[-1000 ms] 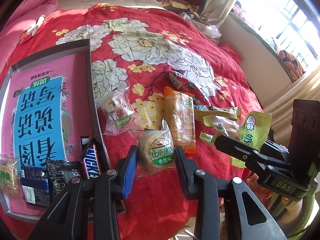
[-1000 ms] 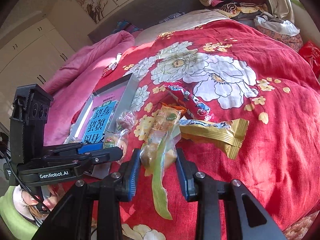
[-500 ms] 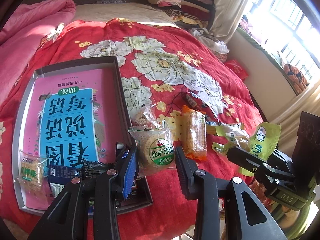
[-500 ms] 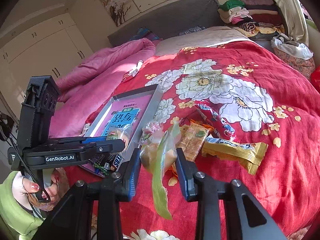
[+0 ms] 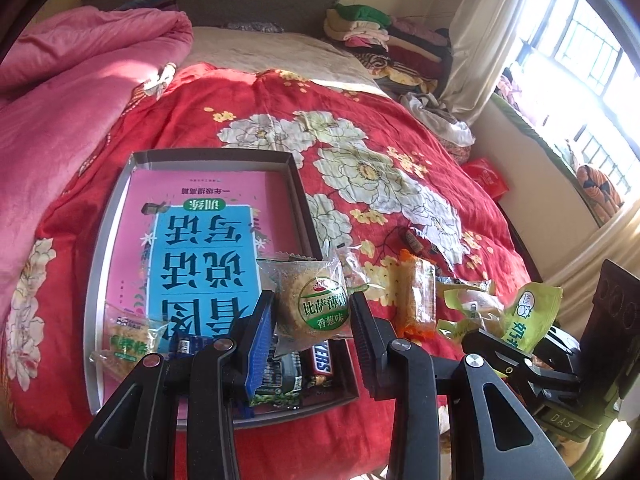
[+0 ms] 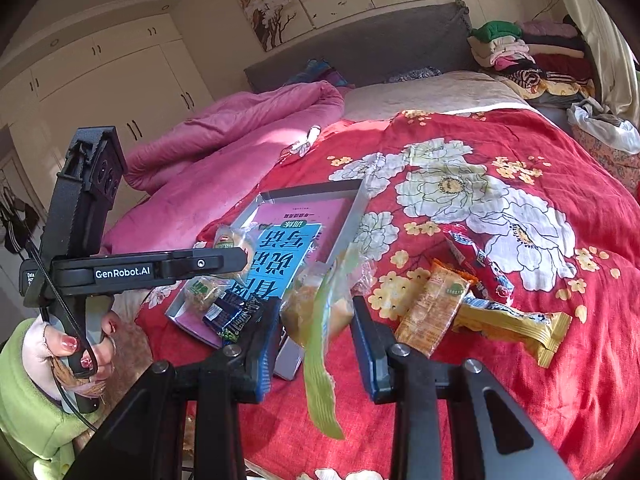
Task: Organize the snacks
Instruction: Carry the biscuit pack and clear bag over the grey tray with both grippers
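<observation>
My left gripper (image 5: 312, 316) is shut on a round biscuit pack (image 5: 316, 304) with a green label and holds it in the air above the near right corner of the grey box (image 5: 116, 196). The box lies on the red floral bedspread and holds a pink and blue book (image 5: 200, 256) and several snacks at its near end: a cracker pack (image 5: 124, 344), a dark pack and a Snickers bar (image 5: 320, 360). My right gripper (image 6: 314, 316) is shut on a light green wrapped bread pack (image 6: 320, 320), lifted beside the box (image 6: 352, 216).
Loose snacks lie on the bedspread right of the box: an orange cracker pack (image 6: 434, 310), a yellow wafer pack (image 6: 516, 322) and a red candy strip (image 6: 476, 260). A pink duvet (image 5: 68, 92) lies on the left. Folded clothes (image 5: 380, 36) are stacked by the headboard.
Both grippers have risen and pulled back from the bed with their packs. The left one has carried the biscuit pack left, from the bedspread to over the box's corner.
</observation>
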`<act>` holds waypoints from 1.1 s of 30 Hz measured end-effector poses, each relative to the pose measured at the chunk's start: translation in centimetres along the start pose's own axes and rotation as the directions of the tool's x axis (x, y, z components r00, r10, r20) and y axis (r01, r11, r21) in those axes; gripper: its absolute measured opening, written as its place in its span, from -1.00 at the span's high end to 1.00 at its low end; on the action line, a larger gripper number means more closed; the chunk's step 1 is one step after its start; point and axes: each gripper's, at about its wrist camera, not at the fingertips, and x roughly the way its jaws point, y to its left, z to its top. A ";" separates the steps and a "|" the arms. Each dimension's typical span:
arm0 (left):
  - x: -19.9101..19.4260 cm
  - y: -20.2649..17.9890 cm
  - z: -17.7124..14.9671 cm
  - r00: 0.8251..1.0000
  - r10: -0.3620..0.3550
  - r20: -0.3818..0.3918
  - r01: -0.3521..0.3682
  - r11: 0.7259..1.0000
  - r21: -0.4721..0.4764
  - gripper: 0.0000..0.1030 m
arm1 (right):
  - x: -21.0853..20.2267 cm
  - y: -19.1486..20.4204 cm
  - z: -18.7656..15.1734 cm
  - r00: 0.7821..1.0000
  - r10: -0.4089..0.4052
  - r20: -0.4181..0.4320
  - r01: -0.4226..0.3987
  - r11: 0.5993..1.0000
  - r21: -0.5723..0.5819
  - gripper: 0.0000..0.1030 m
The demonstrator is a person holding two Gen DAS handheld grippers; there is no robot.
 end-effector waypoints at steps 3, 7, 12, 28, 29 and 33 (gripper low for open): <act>-1.1 1.4 0.1 1.000 0.012 0.022 -0.012 1.000 -0.027 0.25 | 0.2 0.8 0.2 1.000 0.007 0.000 -0.007 1.000 -0.014 0.33; -2.3 3.0 0.2 0.999 0.029 0.046 -0.026 0.998 -0.065 0.25 | 0.5 1.6 0.4 1.000 0.014 -0.002 -0.014 0.999 -0.030 0.33; -3.4 4.8 0.0 0.996 0.057 0.061 -0.051 0.994 -0.093 0.25 | 0.9 2.6 0.7 1.000 0.025 -0.007 -0.025 0.999 -0.042 0.33; -4.7 9.2 -1.4 0.989 0.138 0.055 -0.128 0.979 -0.161 0.25 | 2.8 5.6 1.4 0.998 0.052 -0.026 -0.054 0.994 -0.097 0.33; -4.7 9.4 -1.5 0.988 0.142 0.052 -0.132 0.978 -0.162 0.25 | 2.9 5.7 1.5 0.998 0.052 -0.026 -0.054 0.994 -0.099 0.33; -4.7 9.8 -2.0 0.988 0.150 0.042 -0.142 0.976 -0.165 0.24 | 3.1 6.0 1.7 0.998 0.055 -0.025 -0.057 0.993 -0.104 0.33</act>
